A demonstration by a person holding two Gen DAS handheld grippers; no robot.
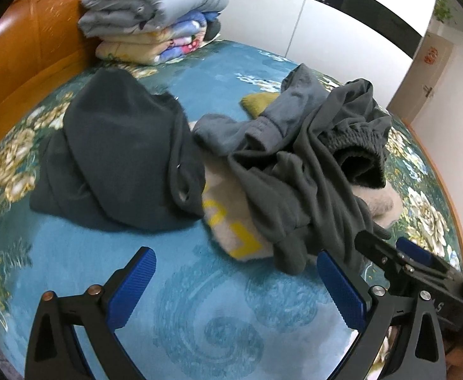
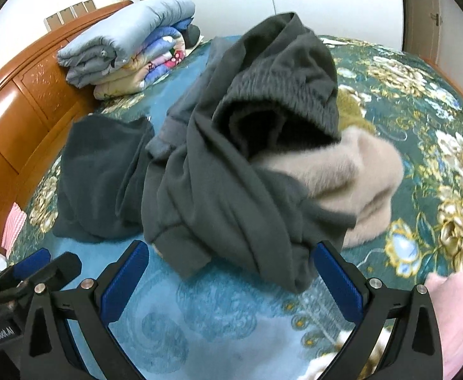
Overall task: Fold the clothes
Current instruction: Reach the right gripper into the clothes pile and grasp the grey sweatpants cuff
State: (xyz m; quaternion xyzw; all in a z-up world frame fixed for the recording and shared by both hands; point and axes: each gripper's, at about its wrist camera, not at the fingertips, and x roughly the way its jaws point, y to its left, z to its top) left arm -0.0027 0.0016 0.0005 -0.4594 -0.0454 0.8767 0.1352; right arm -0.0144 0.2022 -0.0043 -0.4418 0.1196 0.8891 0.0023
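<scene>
A heap of crumpled clothes lies on the bed: dark grey trousers (image 1: 310, 171) (image 2: 231, 158) with an elastic waistband on top, a lighter grey garment (image 1: 263, 120) behind, a cream top with yellow print (image 1: 231, 221) and a fluffy beige piece (image 2: 358, 183) below. To the left lies a folded dark garment (image 1: 114, 158) (image 2: 98, 177). My left gripper (image 1: 236, 275) is open over bare blanket in front of the heap. My right gripper (image 2: 231, 269) is open, its fingers either side of the trousers' near hem.
The bed has a teal flowered blanket (image 1: 199, 316) (image 2: 421, 126). Folded quilts (image 1: 149, 22) (image 2: 126, 47) are stacked against the wooden headboard (image 1: 25, 47). An olive item (image 1: 260, 101) lies behind the heap. Pink cloth (image 2: 456, 310) lies at the right. A door (image 1: 421, 79) stands beyond.
</scene>
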